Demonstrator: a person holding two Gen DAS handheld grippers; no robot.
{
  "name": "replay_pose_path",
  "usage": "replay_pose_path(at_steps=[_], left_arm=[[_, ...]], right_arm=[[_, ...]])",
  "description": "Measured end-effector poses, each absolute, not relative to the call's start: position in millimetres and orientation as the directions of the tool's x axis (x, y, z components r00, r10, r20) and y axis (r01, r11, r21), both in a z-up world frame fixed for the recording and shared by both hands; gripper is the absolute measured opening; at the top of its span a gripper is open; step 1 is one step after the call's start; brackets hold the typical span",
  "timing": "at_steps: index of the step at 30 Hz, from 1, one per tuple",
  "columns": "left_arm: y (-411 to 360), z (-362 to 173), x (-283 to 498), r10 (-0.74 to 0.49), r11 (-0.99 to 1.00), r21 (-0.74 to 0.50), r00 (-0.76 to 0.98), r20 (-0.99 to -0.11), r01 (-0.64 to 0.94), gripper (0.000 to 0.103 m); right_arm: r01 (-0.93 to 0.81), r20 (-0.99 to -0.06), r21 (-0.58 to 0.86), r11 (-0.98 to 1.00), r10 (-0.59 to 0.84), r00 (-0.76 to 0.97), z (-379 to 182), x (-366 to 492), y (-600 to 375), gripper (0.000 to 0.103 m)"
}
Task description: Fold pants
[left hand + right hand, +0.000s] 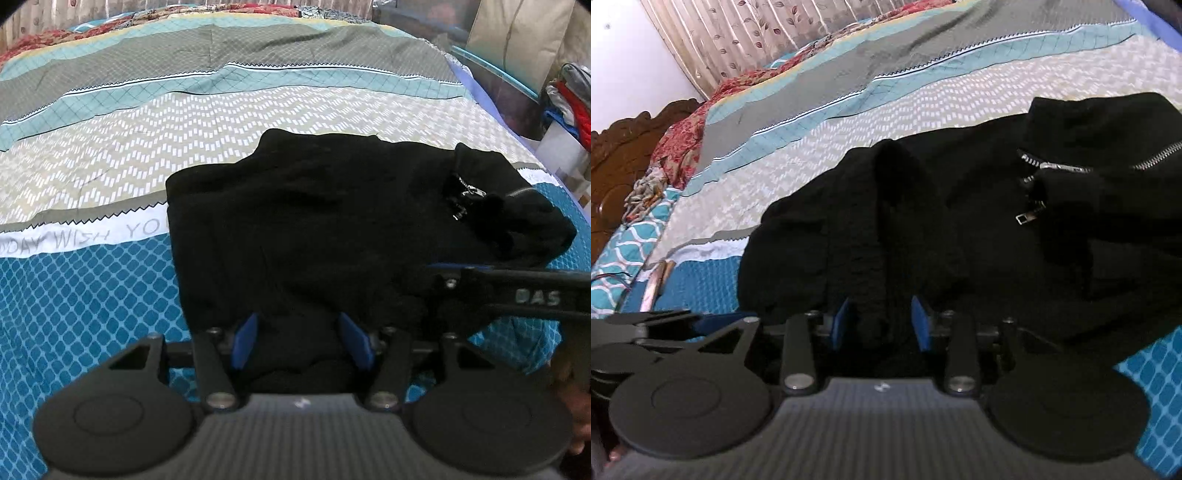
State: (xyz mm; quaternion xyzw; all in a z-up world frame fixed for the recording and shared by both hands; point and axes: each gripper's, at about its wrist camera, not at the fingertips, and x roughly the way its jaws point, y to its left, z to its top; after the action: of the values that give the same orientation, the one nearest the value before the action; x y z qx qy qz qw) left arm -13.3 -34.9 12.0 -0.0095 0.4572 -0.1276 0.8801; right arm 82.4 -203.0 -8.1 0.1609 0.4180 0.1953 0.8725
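Observation:
Black pants lie bunched on the patterned bedspread, with a silver zipper showing at their right. My left gripper has blue pads either side of a fold of the pants' near edge. My right gripper likewise has its blue pads closed around a raised ridge of the black pants; the zipper lies to its right. The right gripper's arm shows at the right of the left wrist view. The left gripper shows at the left edge of the right wrist view.
The bedspread has teal, grey and white bands. A red floral blanket and a carved wooden headboard lie at the far left. A pile of clothes sits beside the bed at right.

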Motion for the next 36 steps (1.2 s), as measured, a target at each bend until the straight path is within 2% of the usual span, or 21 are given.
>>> replay_pose_path(at_steps=[5,8,10,13,16,19,22,24,25,26,27,29,32,34,36], left_arm=[[-22.1,45.7,-15.0,-0.342,0.939,-0.242,0.578,-0.741,0.246,0.053],[-24.4,67.6,-8.1,-0.402,0.915,-0.285,0.601,-0.691,0.285,0.053],[-33.6,80.2,2.7,-0.434,0.900,-0.304,0.603,-0.669,0.310,0.053],[-58.2,92.1,22.4,-0.472,0.881,-0.318,0.582,-0.662,0.351,0.053],[-88.7,98.0,36.5,-0.508,0.859,-0.336,0.552,-0.661,0.388,0.053],[-115.3,94.4,46.6,-0.537,0.840,-0.364,0.514,-0.669,0.403,0.053],[-139.5,93.1,59.4,-0.546,0.829,-0.365,0.475,-0.690,0.424,0.053],[-161.4,96.7,70.1,-0.546,0.823,-0.348,0.455,-0.703,0.450,0.053],[-172.6,98.9,75.0,-0.546,0.819,-0.339,0.447,-0.708,0.463,0.053],[-185.2,101.4,80.9,-0.547,0.814,-0.332,0.438,-0.713,0.476,0.052],[-199.1,103.6,87.2,-0.552,0.807,-0.330,0.426,-0.717,0.490,0.052],[-231.7,105.0,99.3,-0.566,0.788,-0.336,0.394,-0.724,0.515,0.051],[-281.3,96.1,113.9,-0.574,0.766,-0.342,0.340,-0.745,0.544,0.048],[-306.9,86.0,117.9,-0.580,0.750,-0.361,0.287,-0.763,0.554,0.041],[-332.7,73.4,117.3,-0.583,0.728,-0.376,0.230,-0.779,0.573,0.039]], right_arm=[[-0.223,-0.576,0.566,0.794,0.574,0.581,7.1,73.2,-239.3,0.046],[-0.228,-0.501,0.583,0.780,0.566,0.655,20.2,58.8,-274.6,0.046],[-0.193,-0.462,0.575,0.795,0.510,0.726,27.9,50.0,-303.7,0.047],[-0.040,-0.433,0.562,0.826,0.335,0.837,32.6,42.8,-347.7,0.053],[0.138,-0.443,0.582,0.801,0.170,0.880,21.3,41.2,-391.0,0.069],[0.228,-0.483,0.595,0.771,0.116,0.868,1.9,44.5,-410.8,0.072],[0.276,-0.519,0.627,0.729,0.127,0.845,-19.3,51.0,-420.9,0.072],[0.273,-0.517,0.657,0.702,0.157,0.842,-26.0,54.8,-424.2,0.068],[0.259,-0.511,0.666,0.700,0.175,0.842,-26.9,53.7,-427.2,0.053],[0.248,-0.514,0.664,0.705,0.191,0.836,-27.7,56.3,-426.2,0.033],[0.244,-0.526,0.654,0.716,0.199,0.827,-26.3,57.3,-423.0,0.029],[0.232,-0.532,0.636,0.736,0.200,0.823,-22.3,51.5,-419.9,0.022],[0.206,-0.513,0.646,0.735,0.218,0.830,-20.2,43.2,-422.5,0.017],[0.186,-0.506,0.627,0.756,0.214,0.836,-19.8,40.2,-419.4,0.016],[0.175,-0.500,0.614,0.769,0.208,0.841,-26.9,27.4,-415.0,0.015]])
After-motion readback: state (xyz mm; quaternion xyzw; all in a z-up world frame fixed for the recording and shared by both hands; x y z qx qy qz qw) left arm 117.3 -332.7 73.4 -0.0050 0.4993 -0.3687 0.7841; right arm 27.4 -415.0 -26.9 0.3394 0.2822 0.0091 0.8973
